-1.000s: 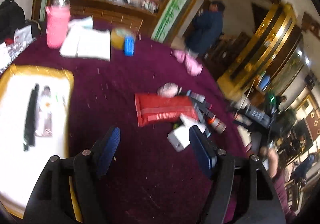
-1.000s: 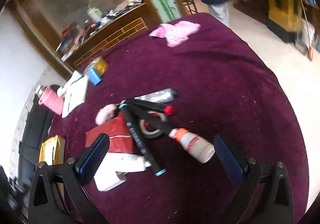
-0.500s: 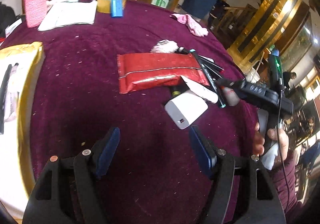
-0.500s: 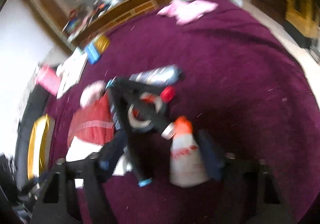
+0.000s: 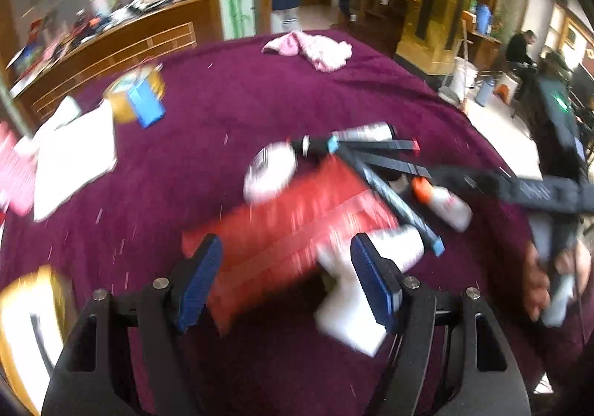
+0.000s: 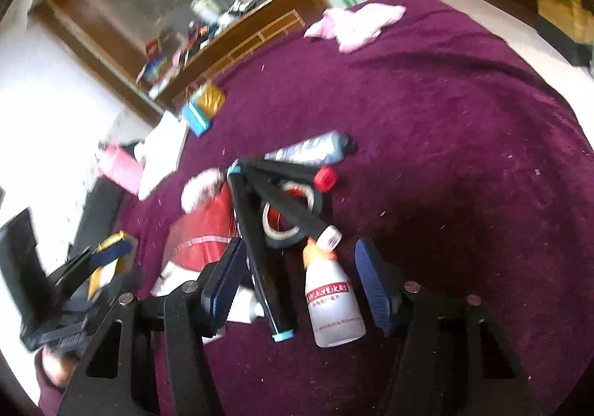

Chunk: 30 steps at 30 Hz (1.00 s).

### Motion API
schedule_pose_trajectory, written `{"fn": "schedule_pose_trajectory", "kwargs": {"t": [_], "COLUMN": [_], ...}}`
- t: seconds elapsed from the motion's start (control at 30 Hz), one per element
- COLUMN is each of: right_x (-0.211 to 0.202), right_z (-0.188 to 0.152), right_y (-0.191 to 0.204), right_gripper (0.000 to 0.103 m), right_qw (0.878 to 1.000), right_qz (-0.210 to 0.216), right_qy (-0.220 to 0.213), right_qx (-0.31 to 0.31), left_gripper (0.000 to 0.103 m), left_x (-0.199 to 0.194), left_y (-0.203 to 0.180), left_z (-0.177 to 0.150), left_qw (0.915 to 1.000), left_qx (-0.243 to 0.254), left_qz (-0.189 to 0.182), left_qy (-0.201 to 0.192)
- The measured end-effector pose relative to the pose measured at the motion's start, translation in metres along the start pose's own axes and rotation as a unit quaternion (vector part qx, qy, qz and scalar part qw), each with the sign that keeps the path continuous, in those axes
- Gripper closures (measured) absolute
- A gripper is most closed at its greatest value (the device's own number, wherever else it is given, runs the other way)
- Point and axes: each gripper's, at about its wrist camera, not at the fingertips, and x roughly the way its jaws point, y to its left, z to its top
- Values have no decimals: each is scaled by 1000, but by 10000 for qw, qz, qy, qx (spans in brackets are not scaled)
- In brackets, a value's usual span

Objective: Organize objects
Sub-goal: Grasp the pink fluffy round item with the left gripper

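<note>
Near the middle of the round table draped in deep purple velvet (image 6: pixel 464 111) lies the pile to be sorted: a red foil packet (image 5: pixel 297 215), a white plug-in charger block (image 5: pixel 352 308), long black marker pens (image 6: pixel 260 249), a roll of black tape (image 6: pixel 286 215) and a small white plastic bottle with an orange nozzle (image 6: pixel 332 301). Over the past second both tools have closed in on this heap. The right gripper (image 6: pixel 302 282), which hung back with its fingers spread very wide, now sits low over the pile with them drawn in to a moderate gap, the bottle and one marker's blue-capped end lying between the pads, nothing clamped yet. The left gripper (image 5: pixel 289 275) has swung away from the gold-rimmed white tray (image 5: pixel 26 327) at the table's near left edge and now straddles the red packet, its fingers apart and holding nothing; heavy blur makes it unclear whether they touch anything. That suggests the bottle is the next pick for the right tool, though the marker beside it could be caught in the same squeeze. Toward the far edge a crumpled pink cloth (image 6: pixel 356 22) lies well apart.
</note>
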Motion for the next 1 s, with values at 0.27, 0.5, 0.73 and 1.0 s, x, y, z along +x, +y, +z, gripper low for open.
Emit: {"fn": "schedule_pose_trajectory", "kwargs": {"t": [0.27, 0.5, 0.73, 1.0], "right_x": [8, 17, 16, 17], "right_z": [7, 3, 4, 4], "right_y": [-14, -8, -9, -12], "right_gripper": [47, 46, 44, 44], "right_qw": [9991, 9992, 9993, 9992], "right_qz": [107, 73, 39, 12], "right_qy": [66, 267, 198, 174], "right_qx": [408, 297, 317, 360], "left_gripper": [32, 31, 31, 31], "left_x": [71, 43, 28, 74], "left_y": [36, 3, 26, 14], "left_z": [21, -14, 13, 22], "left_qw": [9889, 9777, 9976, 9986], "left_qx": [-755, -84, -416, -221], "left_qz": [-1125, -1800, -498, -67], "left_qy": [617, 1080, 238, 484]}}
